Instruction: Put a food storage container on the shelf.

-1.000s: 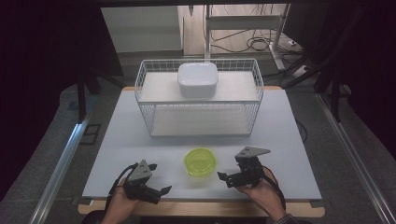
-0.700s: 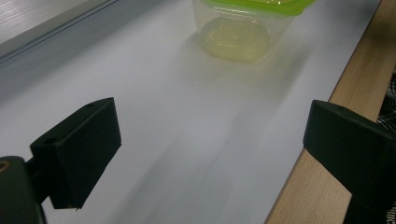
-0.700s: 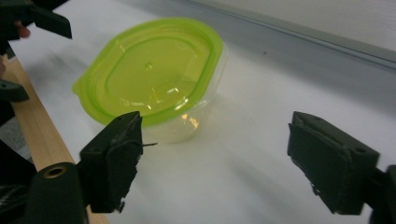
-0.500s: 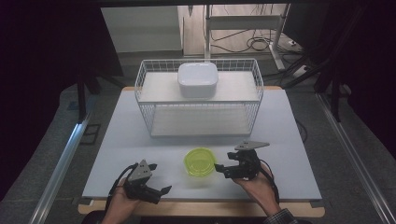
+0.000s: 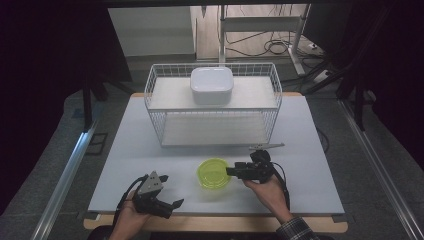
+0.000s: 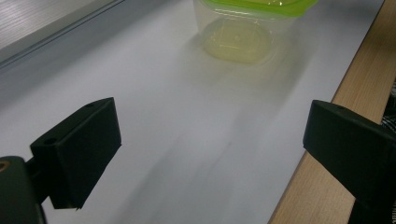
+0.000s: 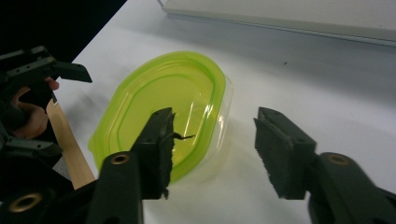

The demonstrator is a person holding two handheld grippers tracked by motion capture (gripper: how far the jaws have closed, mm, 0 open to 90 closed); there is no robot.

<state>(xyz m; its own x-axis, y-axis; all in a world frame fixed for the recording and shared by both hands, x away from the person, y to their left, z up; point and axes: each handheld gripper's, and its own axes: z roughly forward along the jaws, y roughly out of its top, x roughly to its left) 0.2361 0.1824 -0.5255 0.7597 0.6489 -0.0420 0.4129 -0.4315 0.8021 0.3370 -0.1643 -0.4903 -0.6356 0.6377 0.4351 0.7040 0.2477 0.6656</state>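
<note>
The green-lidded container [image 5: 214,173] sits on the white table top [image 5: 125,150] near the front edge, a little right of centre, and the right gripper [image 5: 231,171] is at its right side with its jaws apart, pointing left. In the right gripper view [image 7: 211,133] one jaw lies over the near rim of the green lid [image 7: 159,105] and the other stands clear to the container's side over bare table; whether the first jaw touches the lid cannot be told. The left gripper [image 5: 175,202] rests in the left hand [image 5: 129,216] at the near left, close to the wooden front edge [image 5: 210,223] of the table, well apart from the container, its jaws wide apart and holding nothing; in the left gripper view [image 6: 212,140] the container [image 6: 250,25] shows far ahead with bare table between. Open white surface lies to the left of the container and between it and the wire basket [image 5: 152,95], which stands at the far middle of the table. Inside the basket, toward its far side, sits a white square tub [image 5: 211,85] with rounded corners, upside down or lidded, I cannot tell which. The clear body of the green-lidded container looks empty.
</note>
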